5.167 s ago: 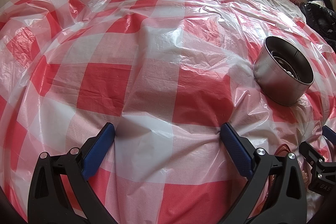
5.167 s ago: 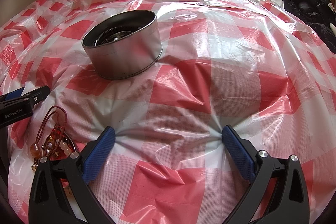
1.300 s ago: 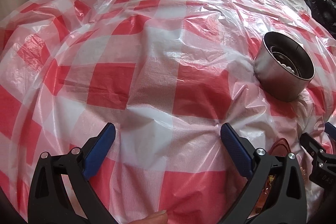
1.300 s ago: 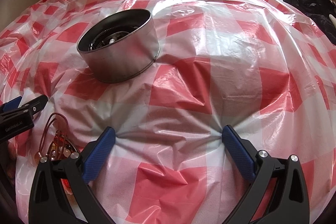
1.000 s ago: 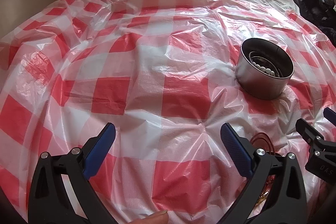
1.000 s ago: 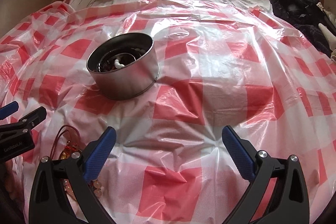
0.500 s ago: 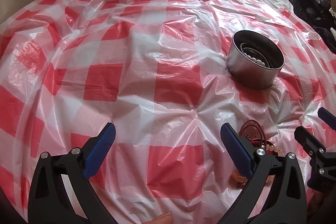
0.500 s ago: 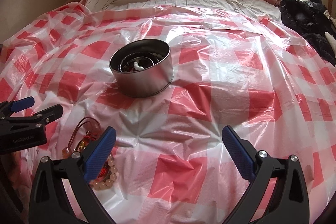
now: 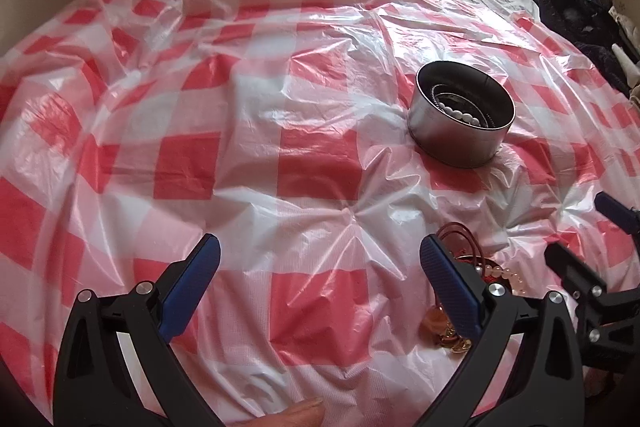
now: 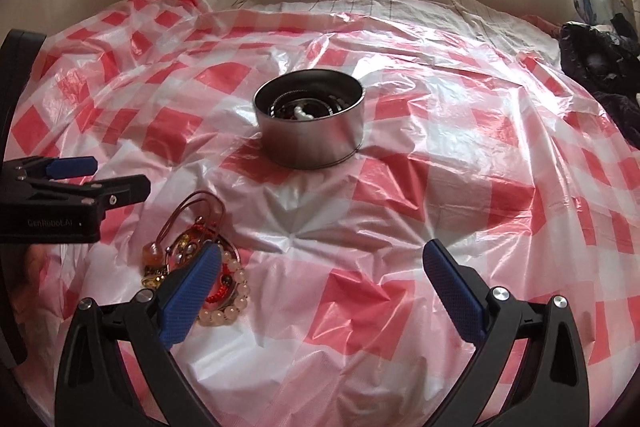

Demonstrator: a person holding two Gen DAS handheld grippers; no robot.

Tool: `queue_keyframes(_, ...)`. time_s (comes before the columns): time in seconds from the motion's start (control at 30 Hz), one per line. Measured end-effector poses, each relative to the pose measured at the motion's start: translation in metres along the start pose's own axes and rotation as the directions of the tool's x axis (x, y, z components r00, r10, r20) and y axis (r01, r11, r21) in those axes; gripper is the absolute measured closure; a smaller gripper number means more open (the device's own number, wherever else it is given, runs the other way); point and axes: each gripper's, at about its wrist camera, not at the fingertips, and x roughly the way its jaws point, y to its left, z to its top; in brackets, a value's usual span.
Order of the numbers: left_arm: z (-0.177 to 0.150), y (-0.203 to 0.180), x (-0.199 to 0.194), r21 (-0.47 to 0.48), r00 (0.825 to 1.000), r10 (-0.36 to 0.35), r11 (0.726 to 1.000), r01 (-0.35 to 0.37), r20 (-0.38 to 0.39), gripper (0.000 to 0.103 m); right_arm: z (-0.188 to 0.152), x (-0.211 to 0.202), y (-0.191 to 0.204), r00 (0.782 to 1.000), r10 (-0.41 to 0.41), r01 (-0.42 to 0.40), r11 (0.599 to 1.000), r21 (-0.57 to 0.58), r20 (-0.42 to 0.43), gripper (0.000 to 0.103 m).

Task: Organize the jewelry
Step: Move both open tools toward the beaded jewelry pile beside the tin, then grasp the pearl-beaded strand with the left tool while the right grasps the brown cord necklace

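**Two tools held wide over a bed with a jewelry pile and a metal tin**

A red-and-white checked plastic sheet (image 10: pixel 460 195) covered a bed. At the far left of the right wrist view, the left tool (image 10: pixel 106 175) reached in from the edge, its two fingers apart with nothing between them. Just beside it on the sheet lay a small heap of jewelry (image 10: pixel 192 251): brown cord loops, an amber bead, gold-coloured pieces and a bracelet of pale round beads (image 10: pixel 230 303) with a red strand inside it. The left blue pad of the right tool (image 10: pixel 320 291) overlapped this heap in the picture; whether it touched could not be told. That tool's fingers stood wide apart, holding nothing. Farther back, near the middle of the sheet and well apart from the heap, stood a round metal tin (image 10: pixel 310 131), upright and uncovered, with dark chains and white beads inside. At the far right, dark clothing (image 10: pixel 600 63) lay at the bed's edge.
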Motion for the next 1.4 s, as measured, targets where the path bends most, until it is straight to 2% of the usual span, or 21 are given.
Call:
queue_keyframes(0.1, 0.001, -0.005, -0.002, 0.017, 1.0, -0.022, 1.0, 0.022, 0.001, 0.007, 0.002, -0.001, -0.006, 1.0, -0.023, 0.023, 1.0, 0.016, 0.004, 0.006)
queue_keyframes(0.3, 0.0, -0.012, -0.004, 0.042, 0.998, -0.067, 0.997, 0.067, 0.002, 0.007, 0.002, 0.003, 0.0, 1.0, 0.005, -0.005, 1.0, 0.001, -0.012, 0.006)
queue_keyframes(0.4, -0.003, -0.021, -0.008, 0.084, 0.992, -0.126, 0.989, 0.125, -0.001, 0.007, 0.0, 0.004, -0.003, 0.998, -0.053, 0.053, 0.999, -0.006, -0.024, 0.006)
queue_keyframes(0.43, -0.004, -0.024, -0.011, 0.108, 0.994, -0.113, 0.988, 0.112, 0.006, 0.007, 0.001, 0.002, -0.008, 0.999, -0.05, 0.05, 0.999, 0.007, -0.019, 0.006)
queue_keyframes(0.5, -0.001, -0.017, -0.018, 0.113, 0.997, -0.068, 0.992, 0.062, 0.044, 0.007, 0.0, -0.001, -0.008, 0.999, 0.034, -0.033, 0.999, 0.01, -0.017, 0.006)
queue_keyframes(0.53, 0.002, -0.01, -0.019, 0.093, 0.996, -0.076, 0.993, 0.072, 0.044, 0.007, -0.001, 0.001, -0.002, 0.997, 0.077, -0.077, 0.997, -0.008, -0.029, 0.006)
queue_keyframes(0.63, 0.004, 0.003, -0.018, 0.036, 0.981, -0.195, 0.98, 0.194, 0.019, 0.007, -0.007, 0.004, 0.034, 0.985, 0.155, -0.165, 0.975, -0.148, -0.078, 0.006)
queue_keyframes(0.7, 0.002, -0.006, -0.014, 0.065, 0.971, -0.238, 0.969, 0.238, -0.014, 0.007, -0.013, 0.005, 0.053, 0.98, 0.175, -0.191, 0.956, -0.221, -0.093, 0.006)
queue_keyframes(0.8, -0.004, -0.024, -0.006, 0.106, 0.948, -0.313, 0.942, 0.318, -0.06, 0.007, -0.019, 0.014, 0.06, 0.972, 0.186, -0.216, 0.948, -0.234, -0.143, 0.006)
queue_keyframes(0.87, -0.007, -0.031, 0.0, 0.093, 0.926, -0.369, 0.922, 0.376, -0.083, 0.016, -0.023, 0.019, 0.054, 0.963, 0.199, -0.235, 0.95, -0.204, -0.181, 0.006)
queue_keyframes(0.9, -0.009, -0.034, 0.003, 0.1, 0.923, -0.373, 0.919, 0.381, -0.09, 0.023, -0.023, 0.017, 0.049, 0.961, 0.205, -0.239, 0.952, -0.191, -0.184, 0.006)
queue_keyframes(0.93, -0.011, -0.039, 0.005, 0.119, 0.93, -0.356, 0.923, 0.366, -0.097, 0.027, -0.024, 0.014, 0.044, 0.962, 0.204, -0.237, 0.955, -0.181, -0.182, 0.006)
queue_keyframes(0.97, -0.013, -0.043, 0.007, 0.142, 0.938, -0.332, 0.928, 0.344, -0.101, 0.036, -0.026, 0.01, 0.039, 0.964, 0.199, -0.229, 0.959, -0.169, -0.178, 0.006)
queue_keyframes(1.0, -0.014, -0.046, 0.01, 0.159, 0.947, -0.306, 0.934, 0.319, -0.102, 0.049, -0.028, 0.008, 0.033, 0.965, 0.194, -0.222, 0.963, -0.154, -0.177, 0.006)
queue_keyframes(1.03, -0.015, -0.047, 0.012, 0.166, 0.955, -0.278, 0.942, 0.292, -0.099, 0.056, -0.03, 0.006, 0.028, 0.965, 0.194, -0.22, 0.966, -0.139, -0.176, 0.006)
queue_keyframes(1.07, -0.015, -0.046, 0.013, 0.166, 0.962, -0.257, 0.949, 0.269, -0.092, 0.074, -0.031, 0.005, 0.025, 0.965, 0.195, -0.219, 0.968, -0.127, -0.175, 0.006)
queue_keyframes(1.13, -0.012, -0.036, 0.017, 0.136, 0.97, -0.227, 0.962, 0.238, -0.088, 0.092, -0.029, 0.006, 0.026, 0.965, 0.199, -0.222, 0.967, -0.122, -0.173, 0.006)
queue_keyframes(1.23, -0.011, -0.03, 0.018, 0.124, 0.959, -0.263, 0.953, 0.275, -0.107, 0.099, -0.027, 0.008, 0.029, 0.965, 0.202, -0.224, 0.966, -0.128, -0.165, 0.006)
queue_keyframes(1.3, -0.009, -0.03, 0.015, 0.136, 0.958, -0.271, 0.95, 0.283, -0.099, 0.101, -0.023, 0.01, 0.034, 0.965, 0.217, -0.237, 0.962, -0.133, -0.149, 0.006)
queue_keyframes(1.4, -0.006, -0.023, 0.006, 0.123, 0.946, -0.314, 0.939, 0.322, -0.076, 0.101, -0.016, 0.009, 0.046, 0.962, 0.249, -0.265, 0.949, -0.172, -0.11, 0.006)
